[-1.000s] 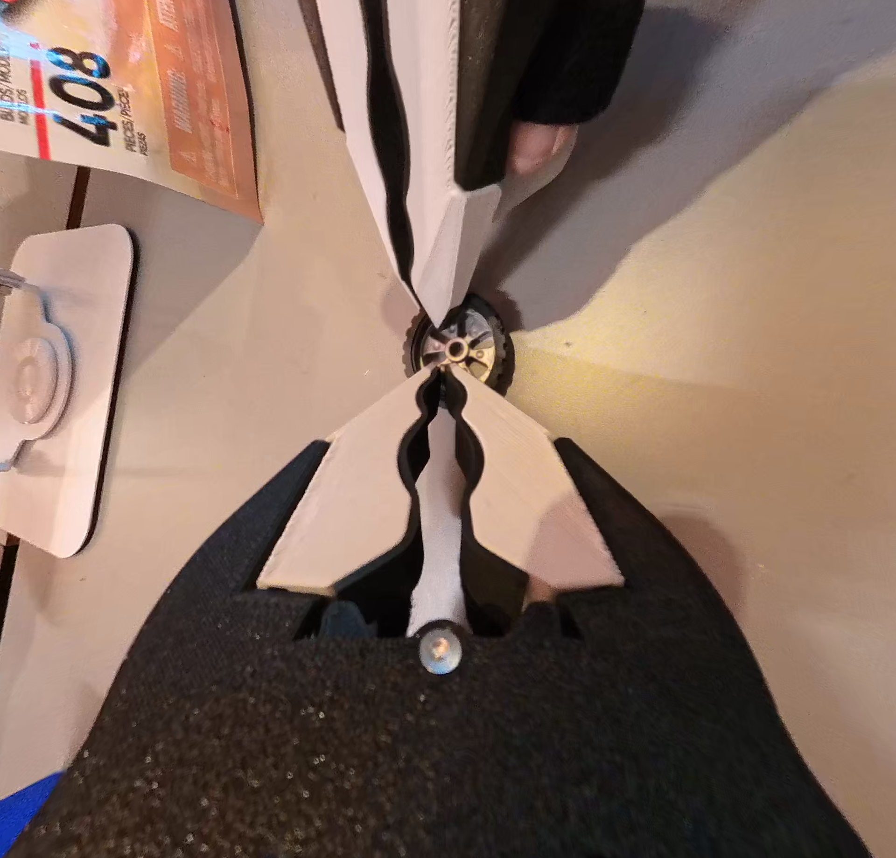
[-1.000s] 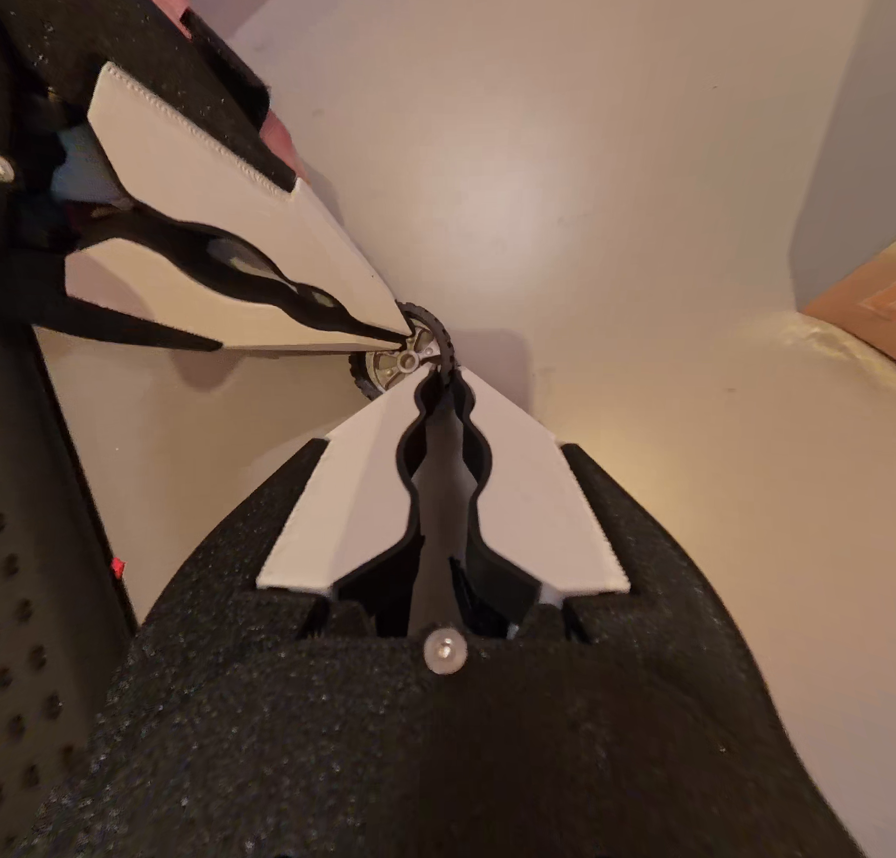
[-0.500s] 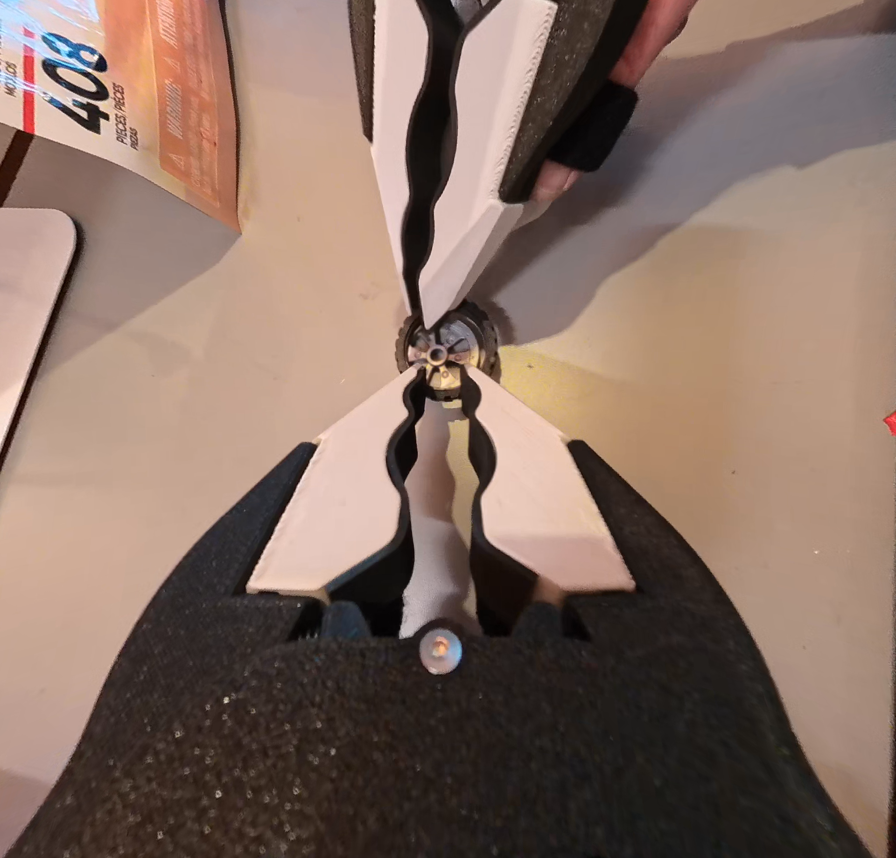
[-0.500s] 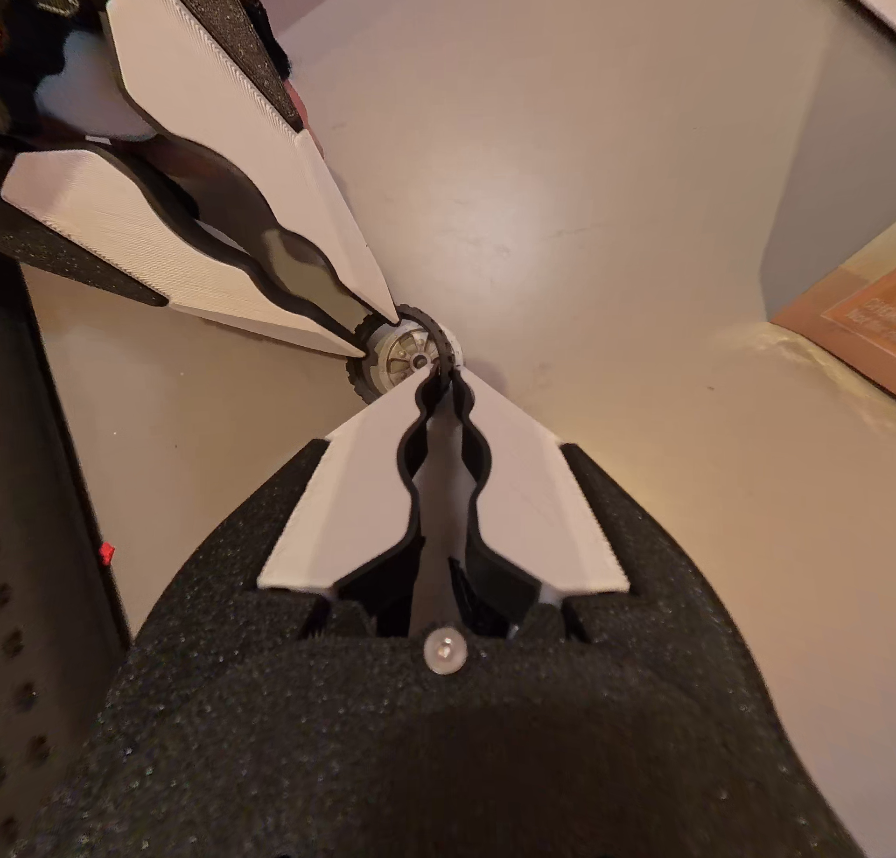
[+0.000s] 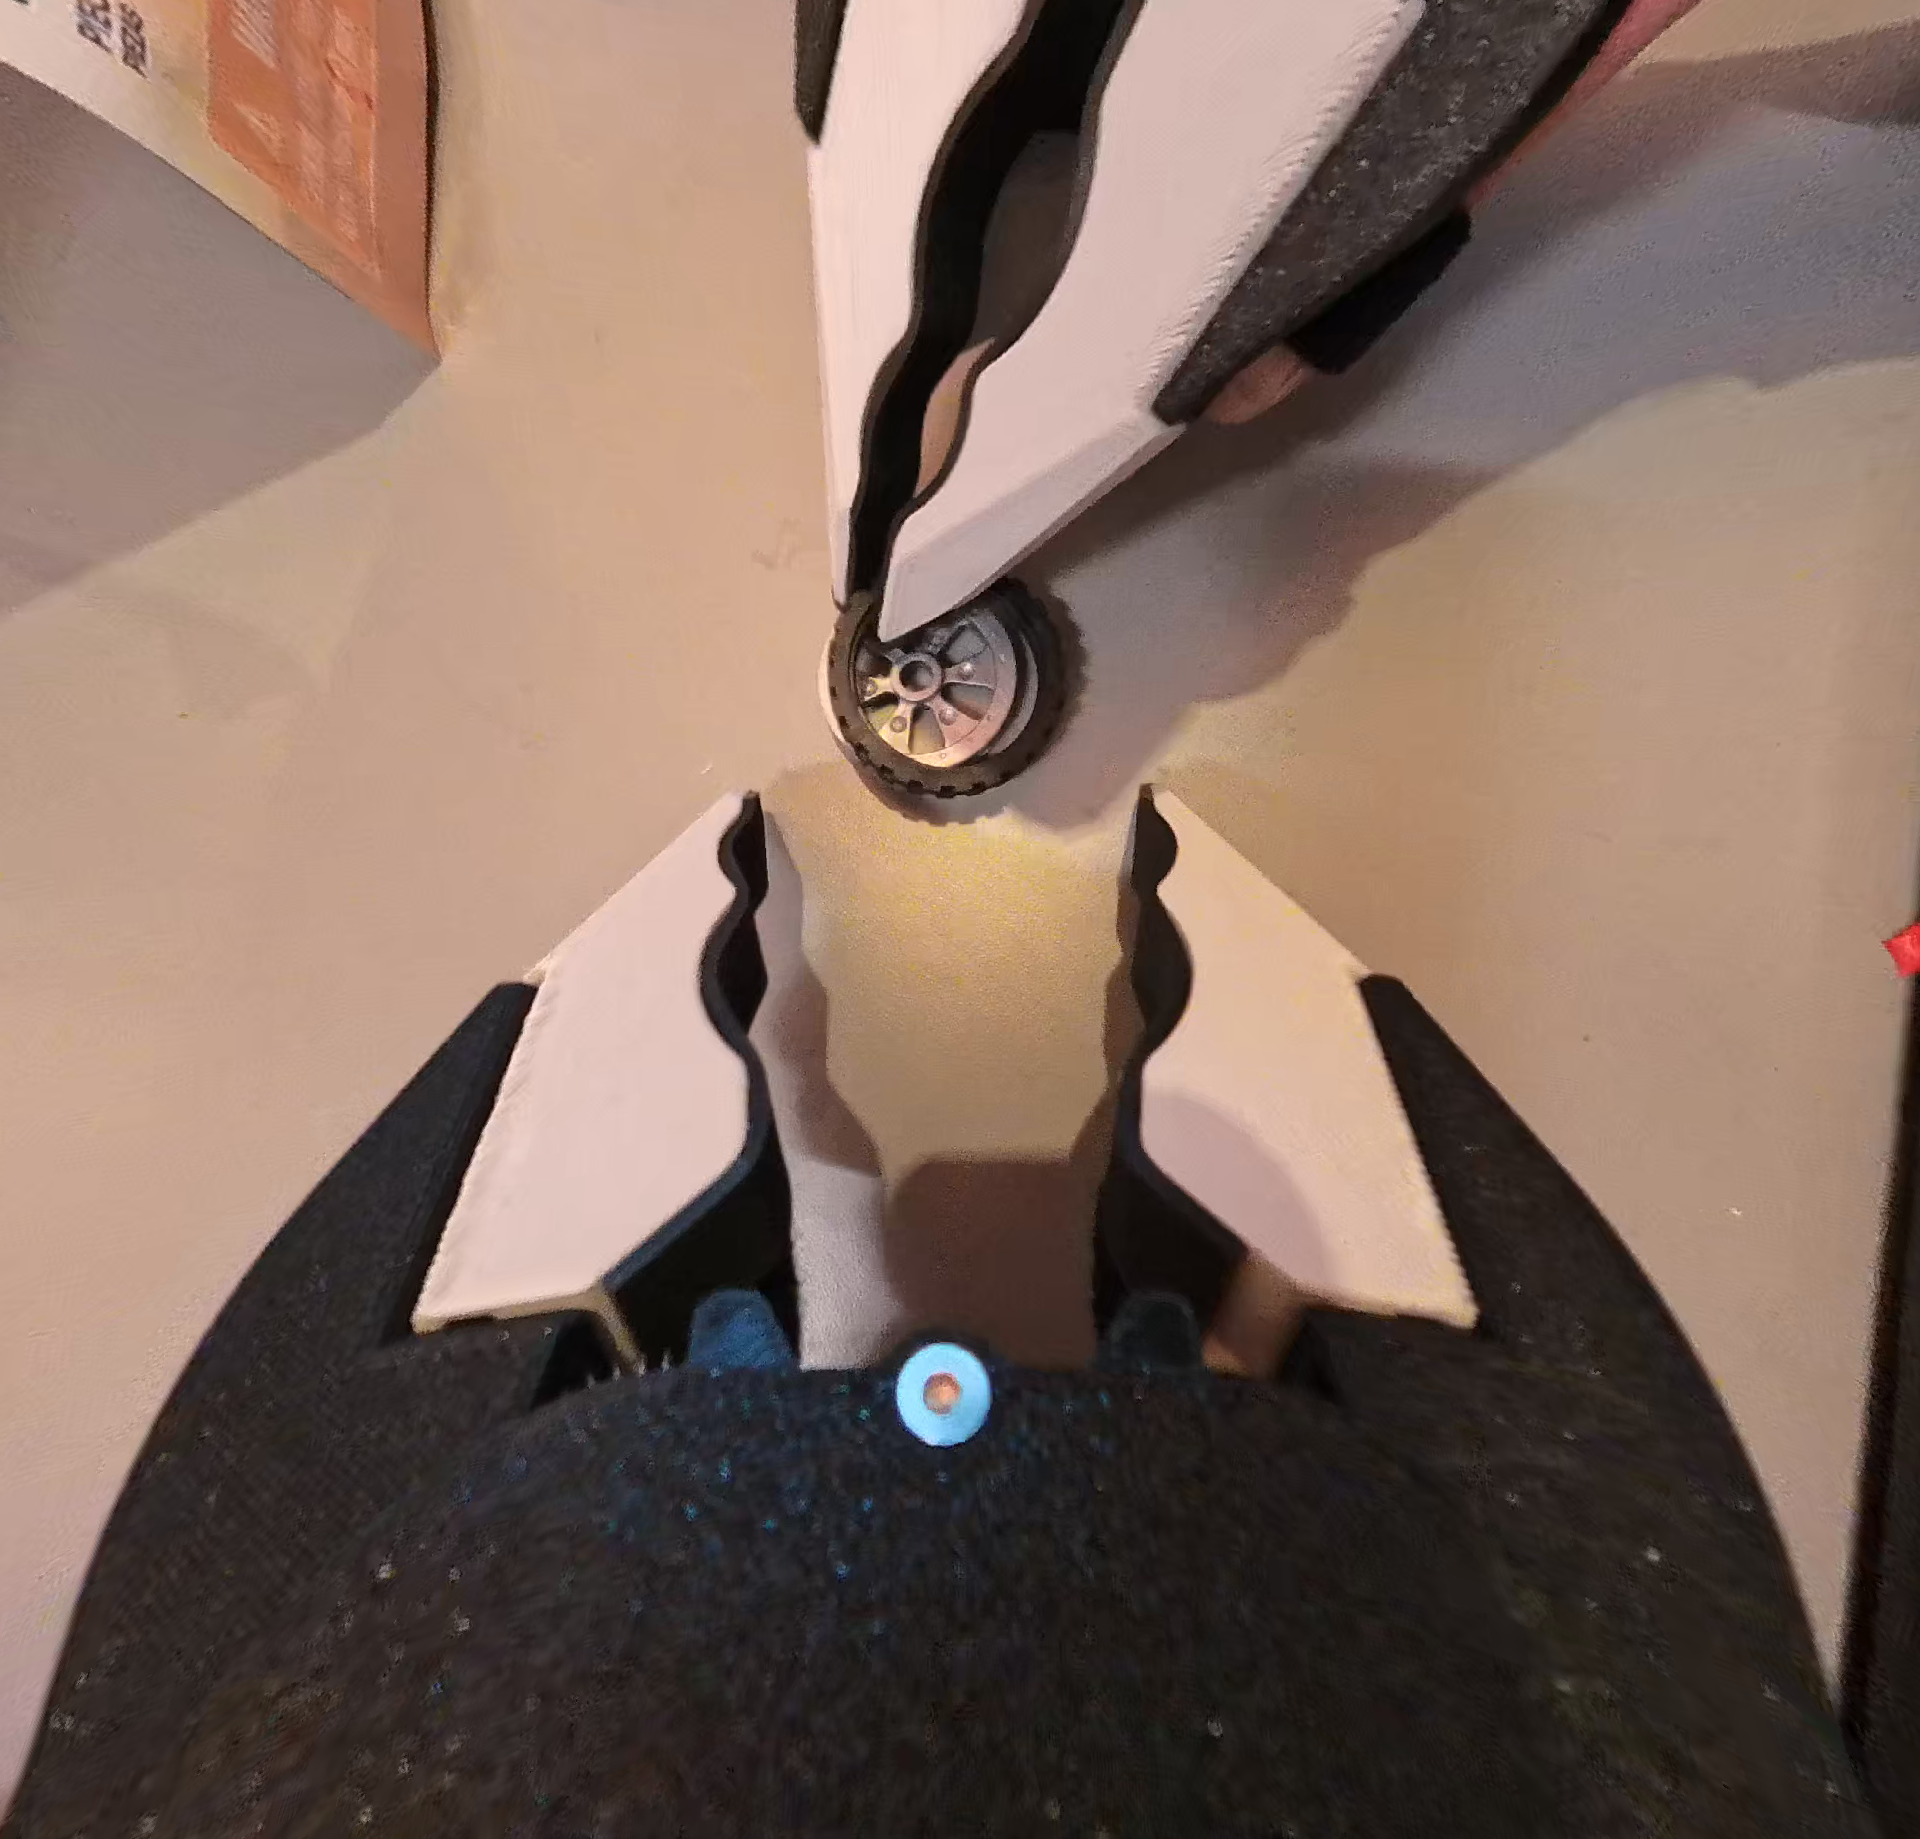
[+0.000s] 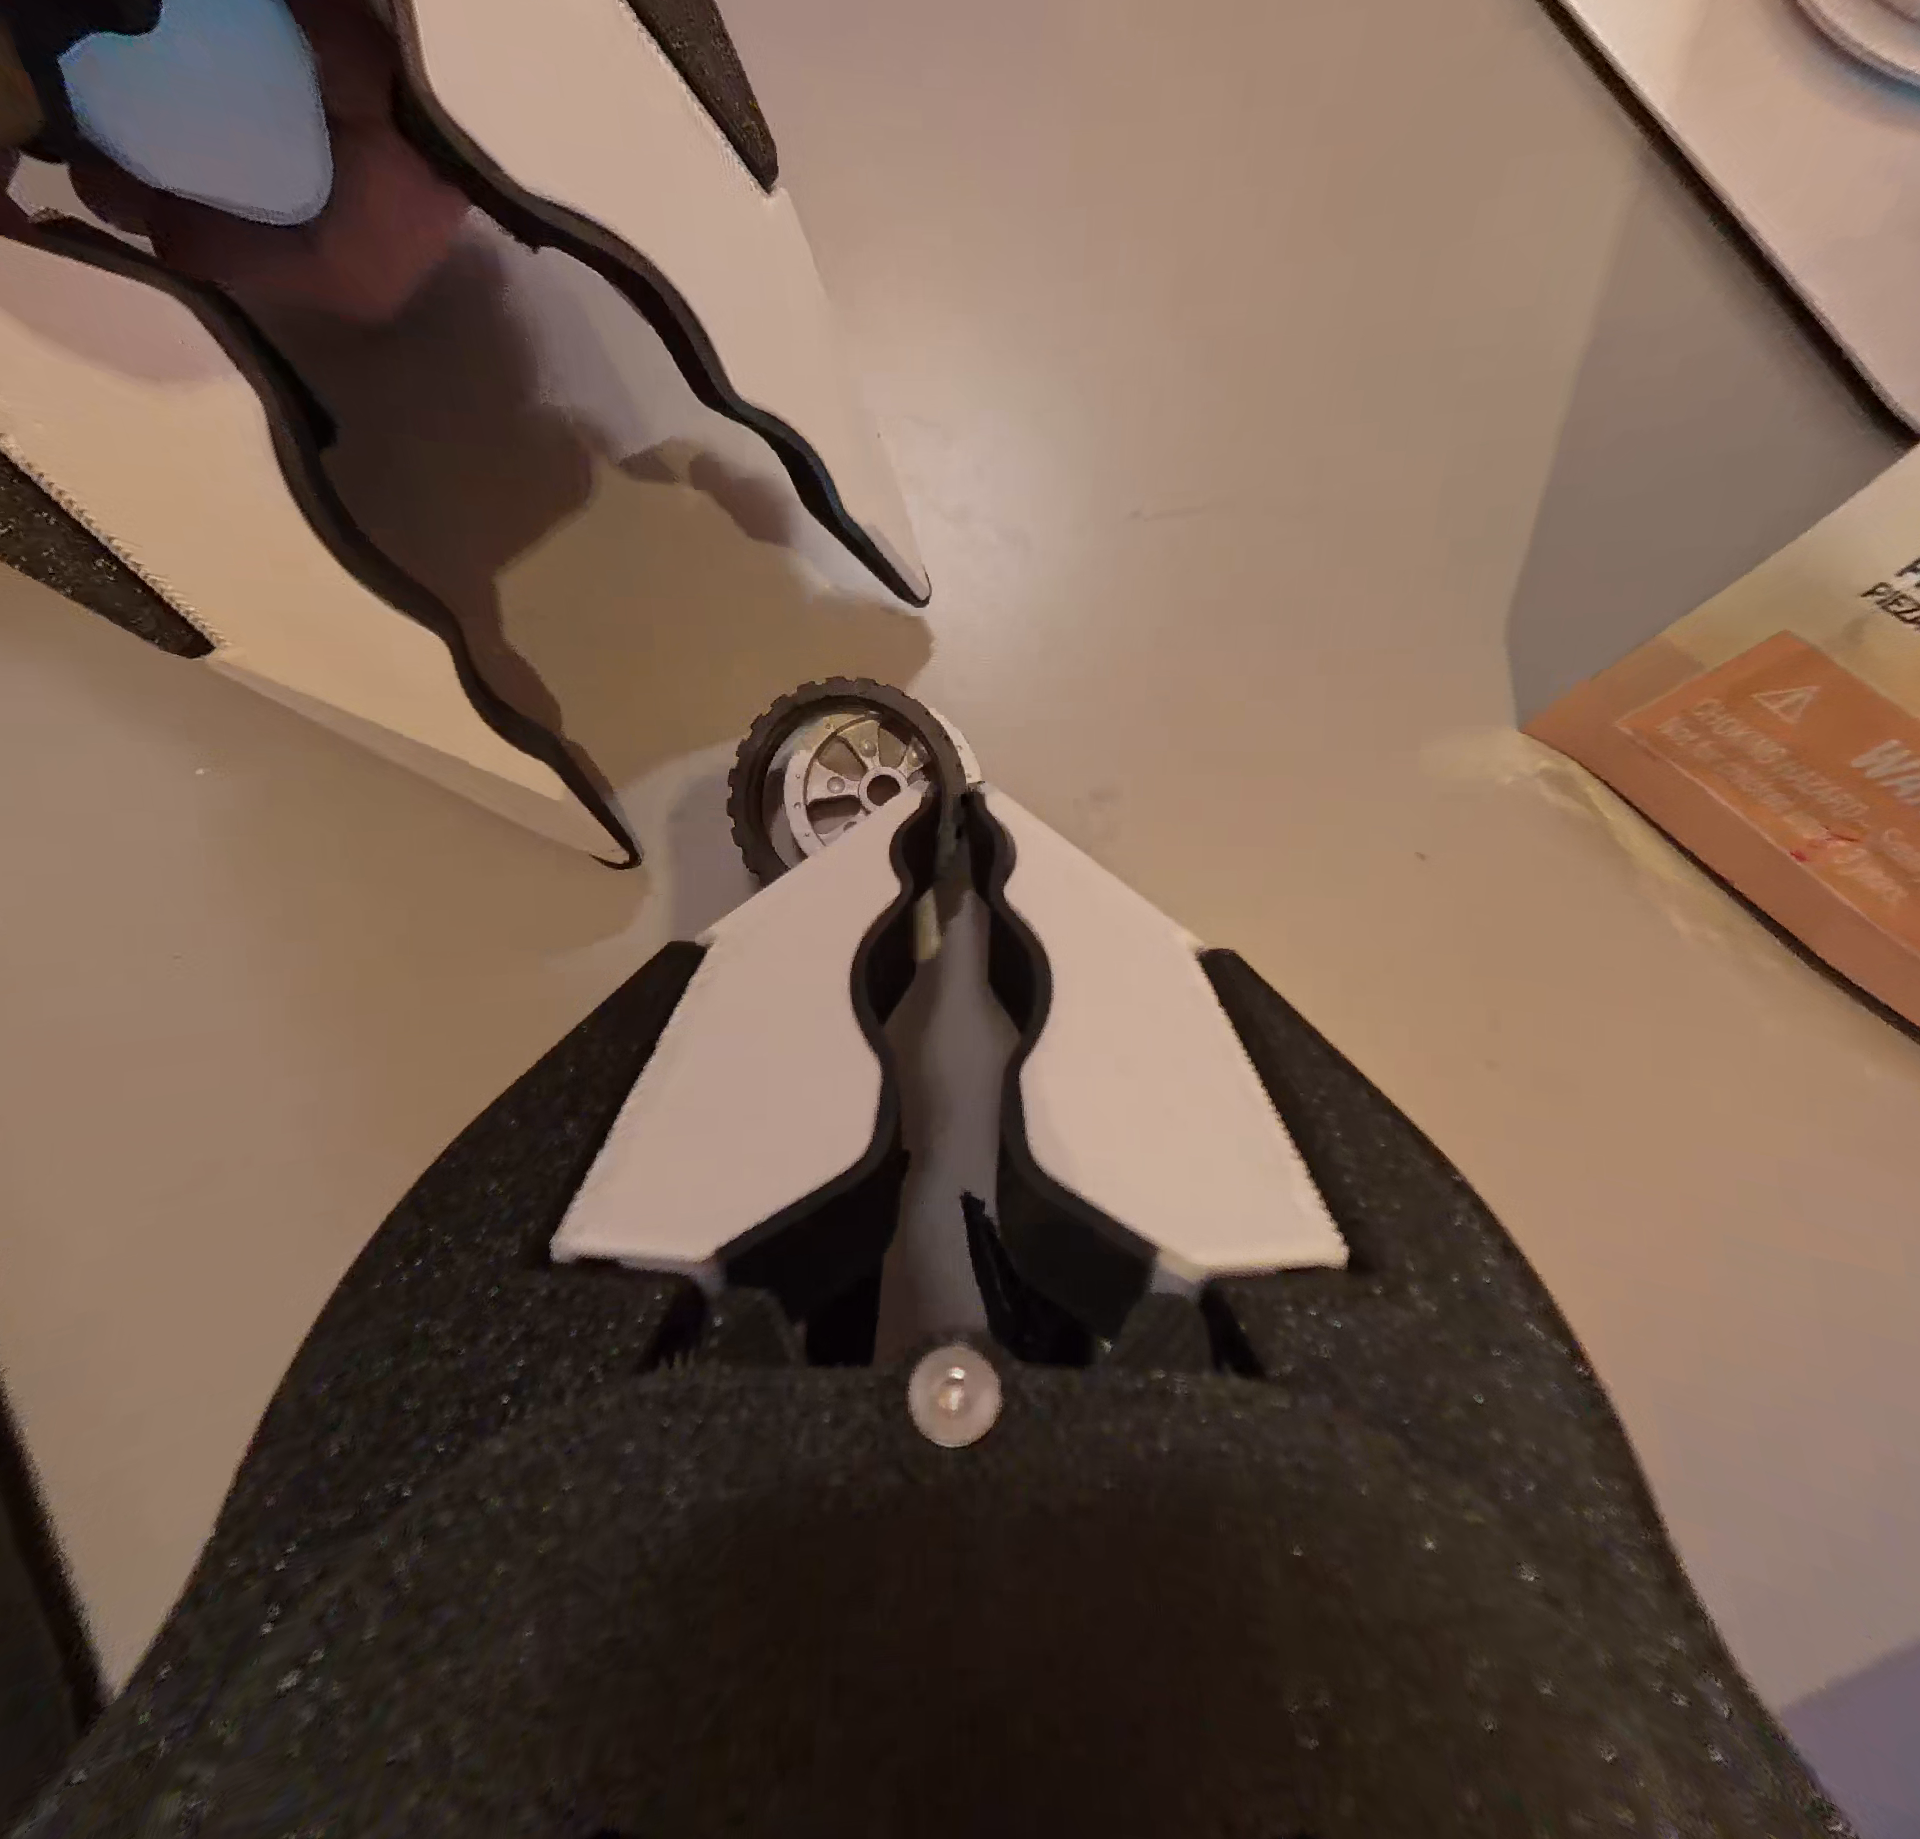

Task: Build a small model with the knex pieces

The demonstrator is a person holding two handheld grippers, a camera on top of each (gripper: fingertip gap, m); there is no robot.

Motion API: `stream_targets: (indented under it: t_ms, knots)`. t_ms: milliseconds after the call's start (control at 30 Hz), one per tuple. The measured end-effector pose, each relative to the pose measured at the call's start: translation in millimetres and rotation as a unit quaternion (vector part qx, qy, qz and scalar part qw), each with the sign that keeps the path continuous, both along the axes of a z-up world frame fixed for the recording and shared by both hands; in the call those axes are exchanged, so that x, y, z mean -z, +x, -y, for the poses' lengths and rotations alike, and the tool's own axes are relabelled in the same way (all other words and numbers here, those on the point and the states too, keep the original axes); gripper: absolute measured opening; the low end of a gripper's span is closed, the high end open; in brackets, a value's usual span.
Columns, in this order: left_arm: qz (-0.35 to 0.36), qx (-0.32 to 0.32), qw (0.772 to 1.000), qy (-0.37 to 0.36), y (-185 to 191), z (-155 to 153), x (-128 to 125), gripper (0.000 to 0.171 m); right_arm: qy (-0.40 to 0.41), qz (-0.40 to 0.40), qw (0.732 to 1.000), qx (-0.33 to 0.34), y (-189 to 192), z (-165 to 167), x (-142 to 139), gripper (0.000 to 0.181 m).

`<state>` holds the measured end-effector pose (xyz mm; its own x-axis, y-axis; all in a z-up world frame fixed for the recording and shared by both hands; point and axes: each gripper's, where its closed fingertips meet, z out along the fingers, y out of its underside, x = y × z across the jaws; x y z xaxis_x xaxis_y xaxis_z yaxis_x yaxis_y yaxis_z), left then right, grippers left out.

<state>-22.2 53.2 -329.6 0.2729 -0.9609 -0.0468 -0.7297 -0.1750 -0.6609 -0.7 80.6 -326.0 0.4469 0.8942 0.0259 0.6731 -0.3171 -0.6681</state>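
Note:
A small toy wheel point(image 5: 940, 693) with a grey spoked hub and a black treaded tyre is held just over the beige tabletop point(image 5: 364, 854). My right gripper point(image 6: 951, 807) is shut on the tyre's edge, with the wheel point(image 6: 842, 781) just left of its tips. In the left wrist view the right gripper point(image 5: 871, 610) comes down from the top and pinches the wheel's upper left rim. My left gripper point(image 5: 948, 802) is open and empty, with its tips just short of the wheel. In the right wrist view the left gripper point(image 6: 769, 724) spreads wide at the upper left, either side of the wheel.
An orange and white printed box point(image 5: 312, 96) lies at the far left; it also shows at the right in the right wrist view point(image 6: 1766, 750). A white flat card point(image 6: 1714, 127) lies beyond it. A small red piece point(image 5: 1907, 953) sits by a dark edge point(image 5: 1881, 1374). My right fingertips sit around 4 cm from my left ones.
My left gripper has opened, let go of the wheel and drawn back a little. My right gripper keeps its pinch on the tyre.

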Motion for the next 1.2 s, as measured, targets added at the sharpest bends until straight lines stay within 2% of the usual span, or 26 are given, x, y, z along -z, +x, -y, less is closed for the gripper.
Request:
stream_targets:
  t_ms: [333,567,833,900,933,967,1067,1133,1200]
  knots:
    - [-0.001,0.012,1.000,0.000,15.8,-11.2,2.4,0.066,0.016,-0.002,1.000,0.006,0.5,-5.0,0.0,0.005]
    - [0.010,0.019,1.000,-0.011,22.4,-18.8,2.6,0.043,0.020,-0.010,1.000,0.018,5.2,-11.3,0.0,0.005]
    - [0.013,0.026,1.000,0.011,24.9,-18.9,2.0,0.041,0.021,-0.014,1.000,0.015,8.9,-11.5,0.2,0.006]
    - [0.019,0.026,0.999,0.010,25.6,-18.9,2.0,0.041,0.023,-0.008,0.999,0.028,14.2,-14.9,0.1,0.017]
    - [0.020,0.027,0.999,0.012,25.8,-19.0,2.1,0.041,0.021,-0.007,0.999,0.033,16.7,-15.7,-0.3,0.026]
    - [0.019,0.027,0.999,0.015,26.1,-18.9,1.9,0.041,0.014,-0.010,0.999,0.037,17.5,-15.5,-0.1,0.028]
    - [0.004,0.033,0.998,0.046,26.8,-19.3,0.4,0.041,-0.026,-0.035,0.998,0.044,15.0,-11.8,2.3,0.022]
    - [-0.003,0.036,0.997,0.065,27.2,-19.5,-0.3,0.041,-0.051,-0.059,0.996,0.041,11.8,-7.8,2.5,0.010]
    - [-0.004,0.038,0.996,0.075,27.3,-19.4,-0.7,0.041,-0.063,-0.070,0.994,0.049,12.9,-9.5,2.7,0.015]
